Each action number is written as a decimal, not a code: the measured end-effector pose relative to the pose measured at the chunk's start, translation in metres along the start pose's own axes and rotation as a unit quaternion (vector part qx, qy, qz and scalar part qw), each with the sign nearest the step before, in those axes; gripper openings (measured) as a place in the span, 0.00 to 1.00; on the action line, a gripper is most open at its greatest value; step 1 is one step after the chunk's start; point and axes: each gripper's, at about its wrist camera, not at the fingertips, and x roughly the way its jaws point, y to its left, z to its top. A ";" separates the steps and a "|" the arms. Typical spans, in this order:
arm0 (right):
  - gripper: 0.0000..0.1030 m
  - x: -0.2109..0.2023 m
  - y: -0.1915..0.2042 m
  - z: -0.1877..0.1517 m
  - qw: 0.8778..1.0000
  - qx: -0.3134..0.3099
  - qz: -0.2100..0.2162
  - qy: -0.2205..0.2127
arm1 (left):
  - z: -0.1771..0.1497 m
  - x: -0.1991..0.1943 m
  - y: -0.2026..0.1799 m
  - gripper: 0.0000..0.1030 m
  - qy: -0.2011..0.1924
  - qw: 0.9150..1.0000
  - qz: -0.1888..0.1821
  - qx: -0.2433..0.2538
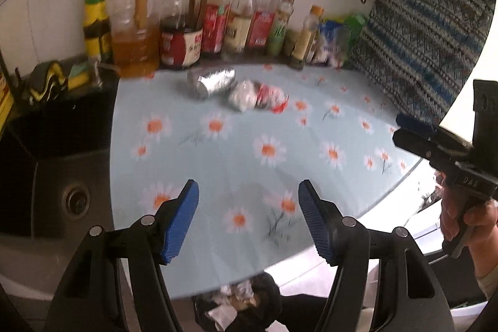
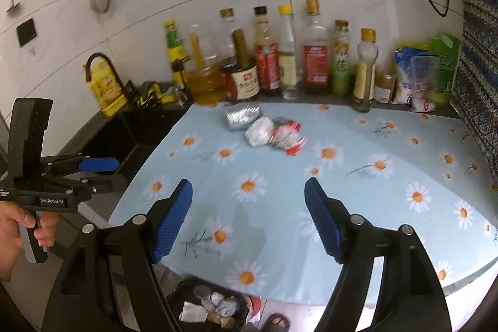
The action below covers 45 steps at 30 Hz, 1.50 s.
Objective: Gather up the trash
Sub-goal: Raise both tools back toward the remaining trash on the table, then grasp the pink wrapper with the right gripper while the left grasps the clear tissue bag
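Three pieces of trash lie together at the far side of the daisy-print tablecloth point(image 1: 236, 151): a crumpled silver foil wrapper point(image 1: 211, 81), a white paper wad point(image 1: 244, 95) and a red-and-white wrapper point(image 1: 272, 98). They also show in the right wrist view as the foil point(image 2: 242, 115), the wad point(image 2: 259, 131) and the red wrapper point(image 2: 288, 137). My left gripper point(image 1: 247, 215) is open and empty above the near table edge. My right gripper point(image 2: 247, 217) is open and empty, also well short of the trash. A black trash bin point(image 2: 207, 308) with scraps stands on the floor below the table edge.
A row of sauce and oil bottles point(image 2: 289, 58) lines the wall behind the trash, with bagged goods point(image 2: 417, 77) at the right. A dark sink point(image 1: 62, 170) lies left of the table. A patterned cloth point(image 1: 420, 30) hangs at the right.
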 end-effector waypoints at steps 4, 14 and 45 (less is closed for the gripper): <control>0.72 0.018 -0.016 0.014 1.000 0.011 0.002 0.009 | 0.023 0.009 -0.004 0.71 -0.005 1.000 -0.005 0.016; 0.73 0.114 -0.070 0.049 0.996 -0.017 0.049 0.072 | 0.082 0.094 -0.008 0.72 0.021 0.999 -0.005 0.027; 0.46 0.260 -0.118 0.069 0.961 -0.090 0.186 0.182 | 0.124 0.253 0.020 0.53 0.123 0.991 -0.027 0.041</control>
